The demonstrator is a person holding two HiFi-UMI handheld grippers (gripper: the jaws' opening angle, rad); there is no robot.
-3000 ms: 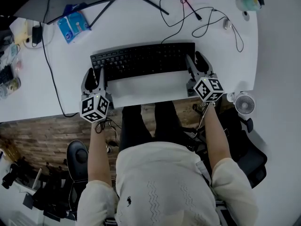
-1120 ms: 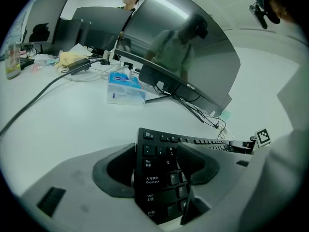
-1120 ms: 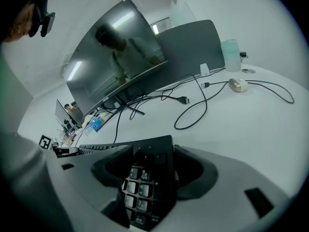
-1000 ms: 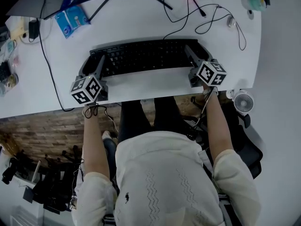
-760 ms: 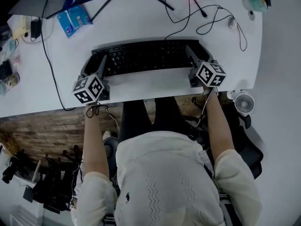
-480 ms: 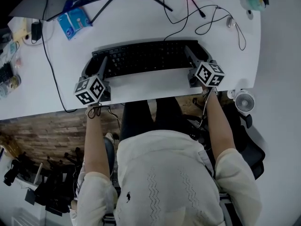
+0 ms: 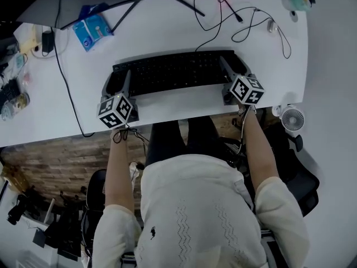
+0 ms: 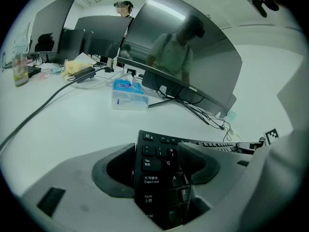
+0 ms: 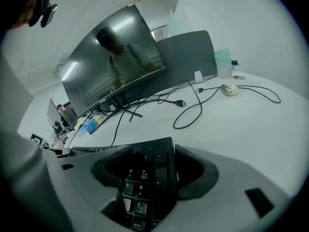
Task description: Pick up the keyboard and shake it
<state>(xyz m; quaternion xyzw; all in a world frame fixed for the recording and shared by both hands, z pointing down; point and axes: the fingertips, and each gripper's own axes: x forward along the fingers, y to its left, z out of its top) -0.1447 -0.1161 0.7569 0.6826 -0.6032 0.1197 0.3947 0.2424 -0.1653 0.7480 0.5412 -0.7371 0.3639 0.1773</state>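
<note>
A black keyboard (image 7: 173, 71) lies crosswise over the white desk (image 7: 184, 102), held at both ends. My left gripper (image 7: 116, 85) is shut on its left end. In the left gripper view the Tab, Caps Lock and Shift keys (image 8: 155, 178) sit between the grey jaws of the left gripper (image 8: 154, 166). My right gripper (image 7: 234, 74) is shut on the right end. There the number-pad corner (image 9: 147, 170) is clamped in the right gripper (image 9: 154, 170). I cannot tell whether the keyboard is clear of the desk.
A blue tissue pack (image 7: 95, 31) lies at the back left. Loose black cables (image 7: 240, 21) and a small white device (image 9: 229, 89) lie at the back right. A curved monitor (image 8: 193, 71) stands behind the keyboard. A small fan (image 7: 293, 119) sits beyond the desk's right front corner.
Three seconds ago both grippers stood open beside the keyboard's ends; now they are shut on them. Over the last second keyboard and grippers have shifted only slightly in the view.
</note>
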